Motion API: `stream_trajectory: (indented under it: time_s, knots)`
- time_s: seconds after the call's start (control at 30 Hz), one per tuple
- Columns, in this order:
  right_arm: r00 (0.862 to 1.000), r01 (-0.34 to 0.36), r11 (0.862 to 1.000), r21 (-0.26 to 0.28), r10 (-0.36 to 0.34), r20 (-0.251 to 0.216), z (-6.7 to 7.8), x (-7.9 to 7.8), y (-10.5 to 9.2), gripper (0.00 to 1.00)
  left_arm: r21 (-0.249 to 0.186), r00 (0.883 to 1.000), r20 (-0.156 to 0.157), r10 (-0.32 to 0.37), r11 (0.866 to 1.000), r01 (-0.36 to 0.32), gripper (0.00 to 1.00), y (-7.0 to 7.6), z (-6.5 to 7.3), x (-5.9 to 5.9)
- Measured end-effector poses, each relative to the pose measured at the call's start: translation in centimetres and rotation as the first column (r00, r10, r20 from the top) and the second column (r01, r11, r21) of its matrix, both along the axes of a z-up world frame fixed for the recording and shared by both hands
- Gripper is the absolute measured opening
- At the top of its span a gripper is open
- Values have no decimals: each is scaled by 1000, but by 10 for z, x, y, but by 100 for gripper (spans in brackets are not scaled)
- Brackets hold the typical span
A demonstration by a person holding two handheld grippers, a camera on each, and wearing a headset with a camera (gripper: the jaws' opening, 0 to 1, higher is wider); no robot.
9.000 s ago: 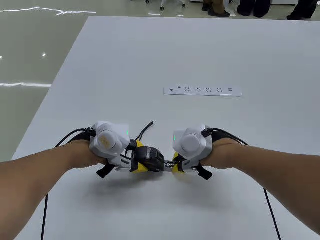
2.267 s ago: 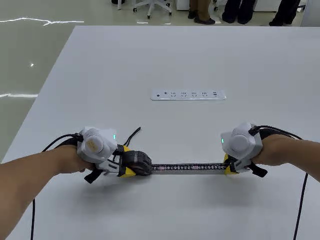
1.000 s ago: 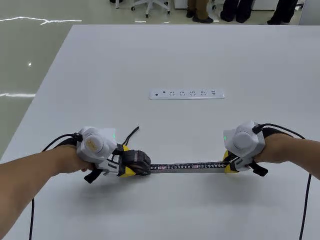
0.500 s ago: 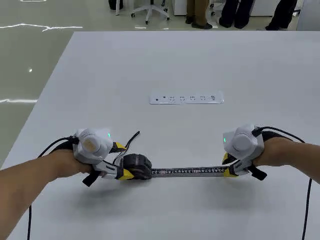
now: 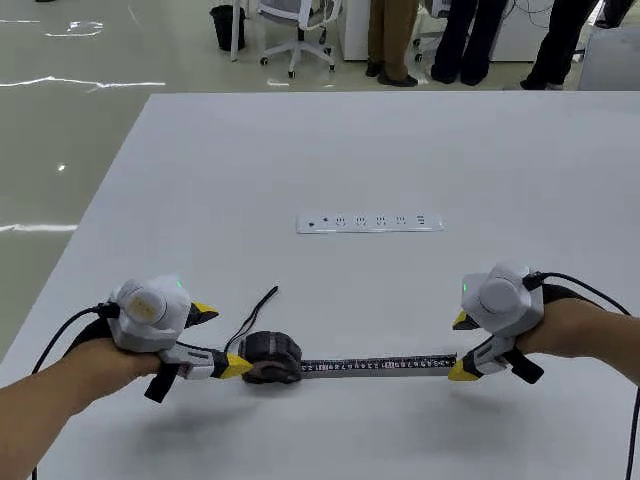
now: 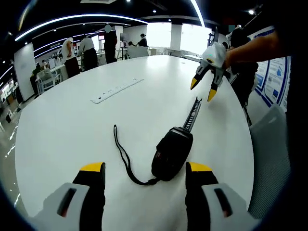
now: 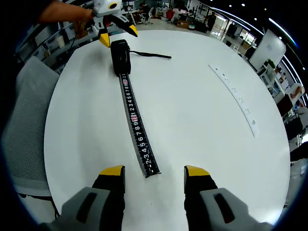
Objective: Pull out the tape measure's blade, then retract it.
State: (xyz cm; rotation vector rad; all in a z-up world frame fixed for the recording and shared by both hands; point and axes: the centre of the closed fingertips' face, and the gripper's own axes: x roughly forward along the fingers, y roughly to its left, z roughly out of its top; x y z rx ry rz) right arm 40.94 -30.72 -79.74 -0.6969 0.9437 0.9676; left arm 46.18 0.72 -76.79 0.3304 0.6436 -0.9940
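A black tape measure (image 5: 270,357) lies on the white table (image 5: 400,140), its case (image 6: 172,152) just beyond my left gripper (image 6: 145,168), which is open and clear of it. The blade (image 5: 375,365) stretches flat to the right, with black numbers on grey. Its end (image 7: 150,173) rests on the table between and just ahead of the fingertips of my right gripper (image 7: 154,171), which is open and not touching it. In the head view the left gripper (image 5: 218,340) sits left of the case and the right gripper (image 5: 461,347) at the blade's end. A black wrist strap (image 6: 122,156) trails from the case.
A white power strip (image 5: 368,222) lies on the table beyond the tape measure. Office chairs (image 5: 290,20) and standing people (image 5: 470,40) are past the far edge. Cables (image 5: 590,290) run from both grippers.
Both grippers have let go: the left has opened and drawn back left from the case, the right has opened off the blade's end. The blade stays pulled out. The head camera has tilted up.
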Motion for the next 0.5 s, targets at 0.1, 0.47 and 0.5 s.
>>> stream_trajectory:
  time_s: [0.1, 0.47, 0.5]
  knots:
    - [998, 66, 997, 35, -66, 1, 2, -6, -2, 56, -41, 999, 3, 42, 998, -42, 75, 4, 8, -2]
    - [952, 292, 939, 180, -303, 36, 19, -30, -34, 72, -127, 984, -20, 176, 976, -178, 99, 32, 18, -26]
    - [937, 334, 920, 207, -348, 37, 21, -29, -37, 73, -140, 981, -21, 192, 971, -193, 99, 32, 20, -30]
